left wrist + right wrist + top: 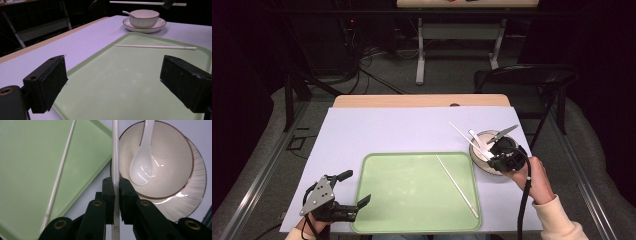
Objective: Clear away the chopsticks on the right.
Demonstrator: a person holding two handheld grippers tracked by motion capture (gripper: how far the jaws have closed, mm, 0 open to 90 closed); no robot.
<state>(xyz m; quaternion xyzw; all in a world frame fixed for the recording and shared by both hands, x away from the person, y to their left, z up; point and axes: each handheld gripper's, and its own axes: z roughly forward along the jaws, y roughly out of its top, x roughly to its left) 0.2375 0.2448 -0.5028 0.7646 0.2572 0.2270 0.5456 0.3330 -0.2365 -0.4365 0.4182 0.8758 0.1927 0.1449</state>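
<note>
A pale green tray (412, 192) lies on the lavender table cover, with one white chopstick (457, 186) slanting across its right side. To its right a white bowl (497, 140) stands on a saucer (197, 185), and a white spoon (142, 167) rests in it. My right gripper (493, 154) hovers over the bowl's near-left rim, shut on a second white chopstick (115, 150) that points away to the left above the table. My left gripper (357, 186) is open at the tray's near-left corner, its jaws wide apart with nothing between them (115, 82).
The lavender cover (387, 130) spreads over a wooden table (422, 100). A dark folding chair (527, 75) stands behind the far right corner, and another table (462, 30) stands farther back. Cables trail over the dark floor.
</note>
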